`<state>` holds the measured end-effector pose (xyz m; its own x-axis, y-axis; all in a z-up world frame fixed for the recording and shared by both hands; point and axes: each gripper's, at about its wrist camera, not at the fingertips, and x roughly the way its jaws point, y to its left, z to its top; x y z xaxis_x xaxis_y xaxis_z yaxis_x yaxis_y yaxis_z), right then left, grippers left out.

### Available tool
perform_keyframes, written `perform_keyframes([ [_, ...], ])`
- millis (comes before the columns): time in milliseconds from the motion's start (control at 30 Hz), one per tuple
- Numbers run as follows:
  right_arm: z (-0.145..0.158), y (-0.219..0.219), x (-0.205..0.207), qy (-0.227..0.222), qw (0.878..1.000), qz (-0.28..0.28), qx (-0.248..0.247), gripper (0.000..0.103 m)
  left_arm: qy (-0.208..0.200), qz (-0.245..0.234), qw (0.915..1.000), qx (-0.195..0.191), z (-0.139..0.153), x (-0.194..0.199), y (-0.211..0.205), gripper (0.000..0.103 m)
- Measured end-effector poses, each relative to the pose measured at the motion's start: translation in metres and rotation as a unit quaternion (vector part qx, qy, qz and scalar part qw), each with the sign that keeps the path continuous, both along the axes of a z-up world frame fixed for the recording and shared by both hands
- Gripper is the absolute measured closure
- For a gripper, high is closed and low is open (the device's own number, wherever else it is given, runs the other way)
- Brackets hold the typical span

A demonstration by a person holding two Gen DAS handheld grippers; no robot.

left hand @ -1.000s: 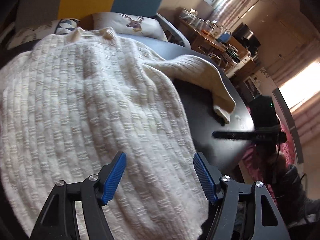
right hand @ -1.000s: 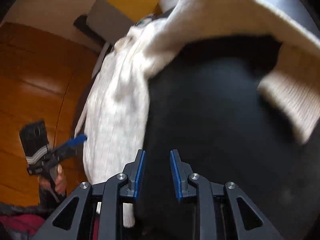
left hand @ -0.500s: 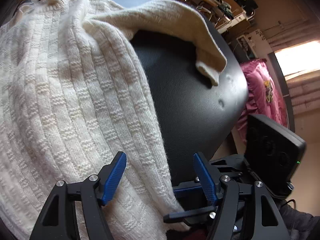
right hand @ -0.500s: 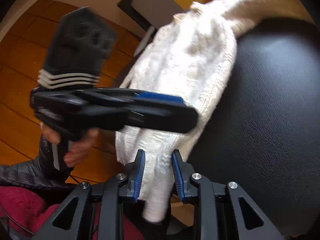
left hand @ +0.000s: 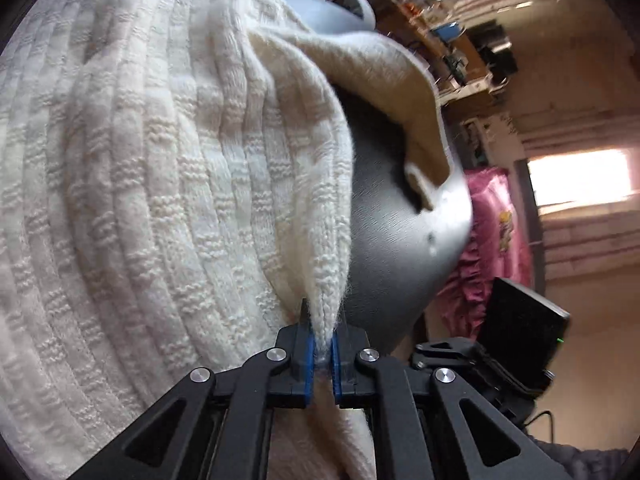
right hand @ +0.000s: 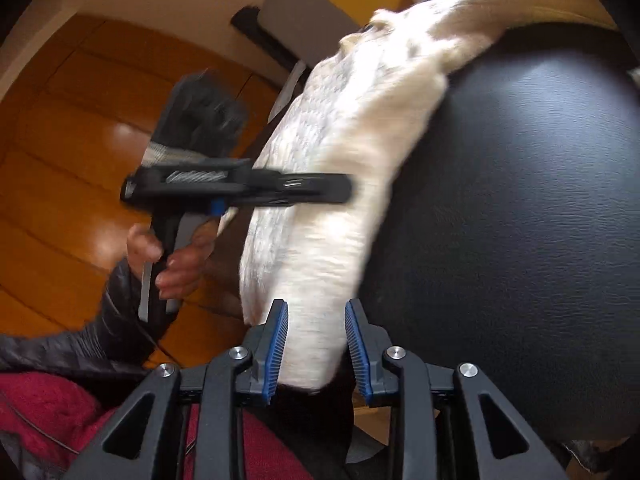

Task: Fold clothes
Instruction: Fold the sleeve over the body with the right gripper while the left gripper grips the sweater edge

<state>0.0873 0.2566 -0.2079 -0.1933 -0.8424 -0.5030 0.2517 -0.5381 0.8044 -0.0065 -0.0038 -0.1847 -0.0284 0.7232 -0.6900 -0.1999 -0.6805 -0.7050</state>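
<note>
Sweater (left hand: 168,184) ran lengthwise away from both tongs: left tongs (left hand: 322,354) pinched its hem edge, right tongs (right hand: 316,344) (part-open, not gripping) straddled the hanging corner.

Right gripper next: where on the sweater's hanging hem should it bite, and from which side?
Grip the sweater at its bottom corner, which hangs over the black table edge, coming from below. That free edge already sits between the right gripper pads, whose jaws are opening. The left gripper is pinching the hem alongside.
</note>
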Motion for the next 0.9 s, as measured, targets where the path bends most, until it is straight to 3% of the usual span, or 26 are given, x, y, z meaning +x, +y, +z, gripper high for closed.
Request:
perform_keyframes([
  [100,-0.010,0.014,-0.018,-0.038,0.998,-0.047,-0.011,0.072,0.030,0.041,0.9965,0.067,0.021,0.008,-0.037,0.096],
  [167,-0.015,0.015,-0.030,-0.055,0.996,-0.070,-0.006,0.072,0.049,0.071,0.9927,0.085,0.032,0.012,-0.062,0.096],
  [300,-0.014,0.011,-0.040,-0.051,0.994,-0.089,0.021,0.072,0.060,0.131,0.9859,0.085,0.034,0.013,-0.109,0.096],
  [500,-0.029,-0.024,-0.061,-0.103,0.993,-0.056,0.013,0.072,0.041,0.187,0.9802,0.050,0.009,0.014,-0.155,0.096],
  [567,-0.041,-0.031,-0.066,-0.148,0.986,-0.051,-0.054,0.072,0.027,0.195,0.9797,0.041,-0.006,0.013,-0.159,0.096],
  [733,-0.050,-0.039,-0.072,-0.169,0.971,-0.071,-0.153,0.072,0.002,0.209,0.9766,0.051,-0.028,0.014,-0.169,0.096],
  [900,-0.051,-0.052,-0.078,-0.164,0.972,-0.070,-0.156,0.072,-0.006,0.203,0.9776,0.056,-0.033,0.015,-0.167,0.096],
])
